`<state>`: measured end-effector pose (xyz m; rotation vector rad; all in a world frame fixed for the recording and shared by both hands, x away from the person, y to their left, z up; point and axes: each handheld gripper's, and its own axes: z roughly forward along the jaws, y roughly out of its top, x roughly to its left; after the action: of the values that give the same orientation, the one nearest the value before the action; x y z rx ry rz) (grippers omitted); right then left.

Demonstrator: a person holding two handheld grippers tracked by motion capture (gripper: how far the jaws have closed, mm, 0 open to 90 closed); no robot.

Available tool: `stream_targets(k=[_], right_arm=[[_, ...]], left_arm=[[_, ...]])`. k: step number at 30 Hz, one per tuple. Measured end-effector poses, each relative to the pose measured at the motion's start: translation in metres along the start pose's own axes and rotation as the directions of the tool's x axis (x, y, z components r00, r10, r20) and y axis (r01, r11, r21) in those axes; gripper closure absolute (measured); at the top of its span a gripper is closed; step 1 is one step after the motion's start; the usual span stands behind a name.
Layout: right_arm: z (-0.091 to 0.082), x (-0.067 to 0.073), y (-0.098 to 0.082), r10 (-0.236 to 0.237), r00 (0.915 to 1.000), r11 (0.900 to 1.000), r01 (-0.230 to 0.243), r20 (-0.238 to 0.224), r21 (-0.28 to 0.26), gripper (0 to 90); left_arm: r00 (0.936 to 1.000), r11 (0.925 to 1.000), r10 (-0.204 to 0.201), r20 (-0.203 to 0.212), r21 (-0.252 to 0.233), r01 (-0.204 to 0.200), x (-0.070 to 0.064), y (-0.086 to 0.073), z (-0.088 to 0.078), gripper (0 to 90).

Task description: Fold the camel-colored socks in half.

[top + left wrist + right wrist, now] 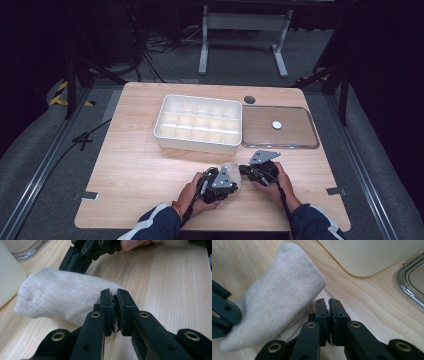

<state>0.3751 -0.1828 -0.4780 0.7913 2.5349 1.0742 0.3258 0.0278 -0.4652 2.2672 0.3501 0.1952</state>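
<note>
A beige knit sock lies folded on the wooden table, near the front edge and between my two grippers. My left gripper meets it from the left. In the left gripper view its jaws are shut, with a sliver of the sock pinched at the tips. My right gripper comes in from the right. In the right gripper view its jaws are shut beside the sock, whose lower layer runs under the left jaw. I cannot tell whether fabric sits between those pads.
A white organiser box with several compartments stands behind the sock, mid-table. To its right lies a clear lid with a small white disc on it. A dark round hole sits near the far edge.
</note>
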Motion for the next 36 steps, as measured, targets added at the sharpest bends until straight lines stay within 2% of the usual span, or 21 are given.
stream_targets(k=[2,4,5,6,14,18,22,23,25,26,29,31,33,36], right_arm=[[0.000,0.001,0.001,-0.013,0.9999,1.000,0.013,0.003,0.007,85.3],[0.000,0.002,0.001,-0.013,0.9999,1.000,0.013,0.000,0.004,85.1],[-0.002,0.001,0.002,-0.010,0.9999,1.000,0.010,0.004,-0.006,85.1],[-0.002,0.001,0.002,-0.010,0.9999,1.000,0.010,0.004,-0.006,85.1],[-0.019,-0.007,0.006,0.037,0.9993,0.996,-0.037,-0.001,-0.078,80.3],[-0.031,-0.007,0.012,0.060,0.9977,0.988,-0.064,-0.031,-0.142,77.8],[-0.038,0.000,0.020,0.046,0.9977,0.981,-0.055,-0.049,-0.187,81.7],[-0.038,0.003,0.022,0.028,0.9983,0.980,-0.037,-0.051,-0.193,82.9],[-0.037,0.008,0.026,0.006,0.9975,0.981,-0.020,-0.070,-0.193,83.4],[-0.035,0.012,0.029,-0.015,0.9970,0.982,0.001,-0.076,-0.189,82.8],[-0.031,0.016,0.031,-0.035,0.9957,0.983,0.019,-0.086,-0.184,80.9],[-0.026,0.016,0.030,-0.029,0.9952,0.986,0.013,-0.094,-0.167,76.5],[-0.020,0.016,0.029,-0.024,0.9948,0.992,0.011,-0.099,-0.129,72.7],[-0.012,0.015,0.024,0.005,0.9943,0.996,-0.015,-0.106,-0.087,66.1]], left_arm=[[0.9999,0.9998,-0.012,0.004,-0.016,0.013,0.001,0.001,-0.002,82.4],[0.9998,0.9992,-0.018,-0.001,-0.037,0.018,0.003,0.003,-0.006,81.4],[0.9993,0.9979,-0.037,-0.004,-0.054,0.036,0.004,0.003,-0.010,79.5],[0.9993,0.9979,-0.037,-0.004,-0.054,0.036,0.004,0.003,-0.010,79.1],[0.9984,0.9952,-0.052,-0.024,-0.085,0.050,0.007,0.004,-0.018,74.9],[0.9979,0.9945,-0.063,-0.012,-0.084,0.062,0.008,0.003,-0.016,75.1],[0.9971,0.9929,-0.076,-0.004,-0.092,0.076,0.007,0.000,-0.011,75.0],[0.9972,0.9930,-0.074,0.002,-0.092,0.074,0.006,0.000,-0.011,74.8],[0.9981,0.9937,-0.061,0.004,-0.094,0.062,0.006,0.000,-0.008,74.4],[0.9981,0.9937,-0.061,0.004,-0.094,0.062,0.006,0.000,-0.008,74.4],[0.9974,0.9939,-0.073,0.002,-0.083,0.072,0.005,-0.002,-0.003,74.8],[0.9977,0.9955,-0.068,0.009,-0.066,0.068,0.004,-0.004,0.001,74.9],[0.9978,0.9957,-0.065,0.013,-0.066,0.066,0.003,-0.005,0.003,75.0],[0.9990,0.9977,-0.044,0.007,-0.051,0.045,0.004,-0.005,-0.002,74.6]])
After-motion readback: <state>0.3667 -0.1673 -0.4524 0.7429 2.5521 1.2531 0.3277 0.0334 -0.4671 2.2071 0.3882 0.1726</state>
